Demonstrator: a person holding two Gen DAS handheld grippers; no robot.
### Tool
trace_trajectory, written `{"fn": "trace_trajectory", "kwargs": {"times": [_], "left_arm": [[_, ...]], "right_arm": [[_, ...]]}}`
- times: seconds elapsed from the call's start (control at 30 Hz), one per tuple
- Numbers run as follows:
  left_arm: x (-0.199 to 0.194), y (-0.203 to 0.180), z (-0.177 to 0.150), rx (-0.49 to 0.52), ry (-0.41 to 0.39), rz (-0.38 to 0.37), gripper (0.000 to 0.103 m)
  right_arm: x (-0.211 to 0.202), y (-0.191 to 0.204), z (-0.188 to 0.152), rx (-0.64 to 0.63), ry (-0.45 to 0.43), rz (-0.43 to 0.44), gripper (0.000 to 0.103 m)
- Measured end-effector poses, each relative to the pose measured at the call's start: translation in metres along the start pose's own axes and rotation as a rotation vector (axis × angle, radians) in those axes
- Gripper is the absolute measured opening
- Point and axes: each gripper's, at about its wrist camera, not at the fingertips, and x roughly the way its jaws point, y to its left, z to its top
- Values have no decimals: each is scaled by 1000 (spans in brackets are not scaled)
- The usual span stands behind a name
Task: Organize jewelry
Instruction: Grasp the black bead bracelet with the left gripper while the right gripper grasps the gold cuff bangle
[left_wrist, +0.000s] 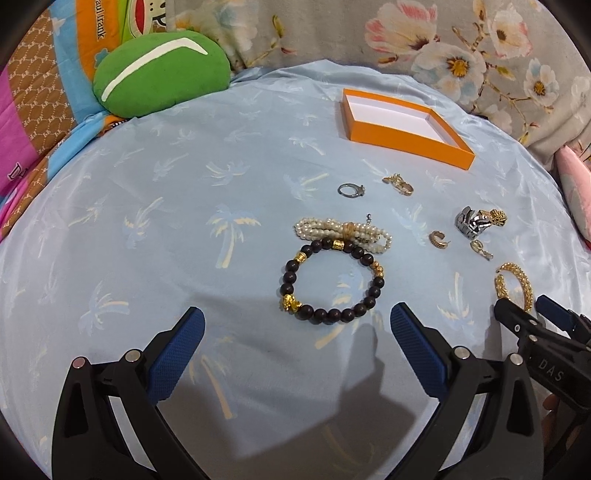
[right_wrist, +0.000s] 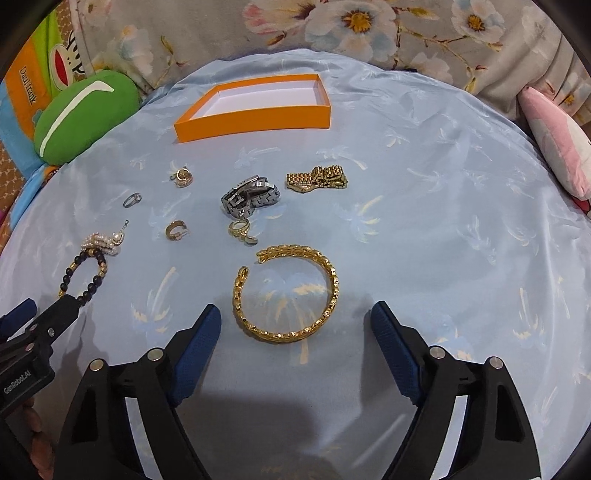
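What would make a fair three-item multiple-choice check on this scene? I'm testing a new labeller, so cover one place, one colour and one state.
1. Where does the gold cuff bracelet lie?
A. In the box
B. On the blue cloth, just ahead of the right tool
C. On the green cushion

2. What colour are the outer walls of the box?
A. Orange
B. Black
C. Pink

3. What is the state of the box?
A. Lidded
B. Full of jewelry
C. Open and empty

Key: 1 B, the cuff rests on the blue cloth in front of the right tool, whose fingers stand apart and touch nothing. 2 A, the walls are orange around a white inside. 3 C, both views show only its bare white floor, while the dark bead bracelet and the rest lie outside.
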Motion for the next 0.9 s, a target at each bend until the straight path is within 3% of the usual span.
{"fn": "trace_trajectory", "kwargs": {"times": [0.27,0.47,0.57,0.9], "left_arm": [[15,-2,11,0,33,16,98],[18,-13,13,59,26,29,85],[19,-19,14,86,24,27,79],[15,-25,14,120,8,-14,59]], "right_arm": [[0,-2,2,10,-13,7,63],[0,-1,3,11,-13,6,62],[0,0,4,10,-16,6,56],[0,-1,4,11,-16,7,55]]}}
